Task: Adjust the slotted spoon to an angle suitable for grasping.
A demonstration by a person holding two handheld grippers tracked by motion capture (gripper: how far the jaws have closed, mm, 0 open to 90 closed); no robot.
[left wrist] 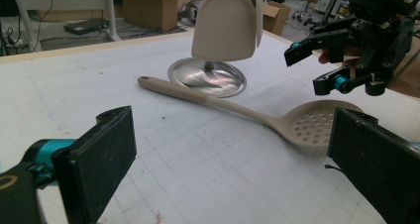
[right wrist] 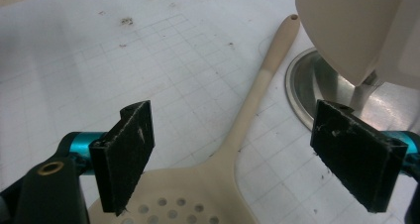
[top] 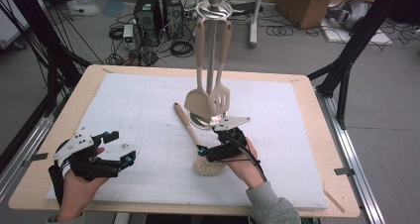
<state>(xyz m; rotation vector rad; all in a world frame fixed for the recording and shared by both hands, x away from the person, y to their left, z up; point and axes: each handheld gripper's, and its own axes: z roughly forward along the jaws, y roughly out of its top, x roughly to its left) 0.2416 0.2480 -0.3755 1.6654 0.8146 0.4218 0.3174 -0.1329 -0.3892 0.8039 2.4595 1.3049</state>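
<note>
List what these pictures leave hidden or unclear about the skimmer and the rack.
- Skimmer bowl: in the high view the right gripper covers its near side; in the right gripper view the bottom edge cuts it off.
- Rack base: in the high view the hanging turners hide most of it.
- Rack top: cut off by the top edge in the left gripper view.
- Left gripper: open, nothing between its jaws.

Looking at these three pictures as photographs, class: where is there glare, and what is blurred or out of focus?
High view: evenly lit; a bright reflection on the metal base of the utensil stand. Left gripper view: the same glare on the base; the near jaws are soft, the skimmer sharp. Right gripper view: the hanging spatula is blurred up close; grid lines stay crisp.
</note>
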